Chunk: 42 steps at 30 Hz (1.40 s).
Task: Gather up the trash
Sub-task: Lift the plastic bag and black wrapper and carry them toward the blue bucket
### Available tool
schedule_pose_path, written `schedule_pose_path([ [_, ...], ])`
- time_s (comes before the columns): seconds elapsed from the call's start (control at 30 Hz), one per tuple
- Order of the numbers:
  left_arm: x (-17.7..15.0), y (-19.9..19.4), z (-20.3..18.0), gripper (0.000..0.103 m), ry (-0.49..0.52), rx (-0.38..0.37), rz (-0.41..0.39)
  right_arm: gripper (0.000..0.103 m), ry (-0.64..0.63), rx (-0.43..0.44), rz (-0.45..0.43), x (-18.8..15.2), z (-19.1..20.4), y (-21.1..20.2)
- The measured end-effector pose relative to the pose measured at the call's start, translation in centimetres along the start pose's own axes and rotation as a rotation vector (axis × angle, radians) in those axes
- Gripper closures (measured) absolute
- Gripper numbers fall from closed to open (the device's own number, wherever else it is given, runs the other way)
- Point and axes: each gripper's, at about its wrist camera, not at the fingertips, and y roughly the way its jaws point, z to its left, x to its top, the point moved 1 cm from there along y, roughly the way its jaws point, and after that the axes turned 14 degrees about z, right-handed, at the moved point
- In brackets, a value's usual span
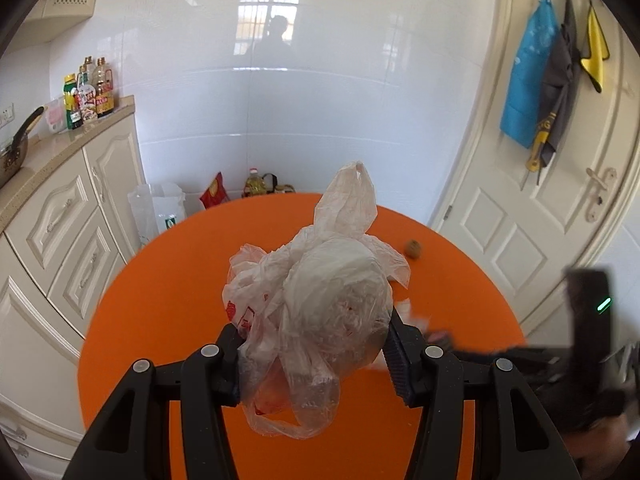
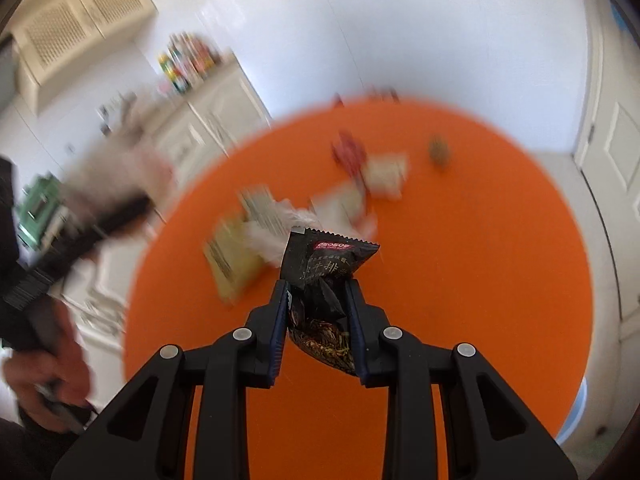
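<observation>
My left gripper point(image 1: 314, 354) is shut on a crumpled translucent plastic bag point(image 1: 320, 292) and holds it above the round orange table point(image 1: 160, 300). My right gripper point(image 2: 318, 312) is shut on a black snack wrapper point(image 2: 326, 280) above the same table point(image 2: 460, 260). Several wrappers lie blurred on the table beyond it: a beige packet point(image 2: 232, 260), white wrappers point(image 2: 384, 174) and a red wrapper point(image 2: 350, 152). A small brown nut-like lump point(image 1: 414, 249) sits on the table, also in the right wrist view point(image 2: 440, 150). The right gripper's body shows blurred at the right of the left wrist view point(image 1: 560, 352).
Cream cabinets point(image 1: 60, 232) with a counter and sauce bottles point(image 1: 90, 92) stand left of the table. A white door point(image 1: 552, 184) with hanging cloths is at the right. Bags and an oil bottle point(image 1: 256, 184) stand on the floor behind the table by the white tiled wall.
</observation>
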Motion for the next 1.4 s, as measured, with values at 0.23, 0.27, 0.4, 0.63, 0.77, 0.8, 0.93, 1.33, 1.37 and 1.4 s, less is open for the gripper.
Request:
schedule_pose_path([
  [0.23,-2.0,-1.3,-1.8,0.053,0.027,-0.002,0.026,0.076,0.018,0.031,-0.026,-3.6,-1.1,-0.9],
  [0.27,-2.1,-1.5,-1.9,0.053,0.03,-0.004,0.028,0.076,0.024,0.035,-0.037,-3.9,-1.2,-1.4],
  [0.4,-1.8,-2.3,-2.8,0.053,0.055,-0.01,0.024,0.076,0.039,0.039,-0.088,-4.8,-1.7,-3.1],
  [0.63,-0.4,0.6,-6.5,0.053,0.132,-0.052,0.09,0.076,0.054,0.046,-0.081,-6.4,-2.6,-3.6],
  [0.77,-0.9,4.4,-7.8,0.053,0.174,-0.066,0.188,0.076,0.068,0.051,-0.084,-6.9,-3.4,-3.3],
  [0.8,-1.2,5.2,-7.8,0.053,0.165,-0.076,0.213,0.076,0.068,0.048,-0.085,-7.0,-3.5,-3.3],
  [0.93,-1.2,5.9,-7.3,0.053,0.135,-0.092,0.241,0.076,0.071,0.04,-0.087,-7.3,-3.8,-3.4],
  [1.33,0.0,8.8,-9.6,0.053,0.158,-0.012,0.258,0.076,0.118,0.009,-0.122,-8.2,-5.6,-4.8],
  [1.37,-0.1,8.5,-9.8,0.053,0.16,-0.017,0.255,0.076,0.123,0.01,-0.129,-8.3,-5.8,-5.0],
  [1.4,-0.1,8.2,-10.0,0.053,0.163,-0.022,0.248,0.076,0.129,0.01,-0.134,-8.4,-6.1,-5.2],
])
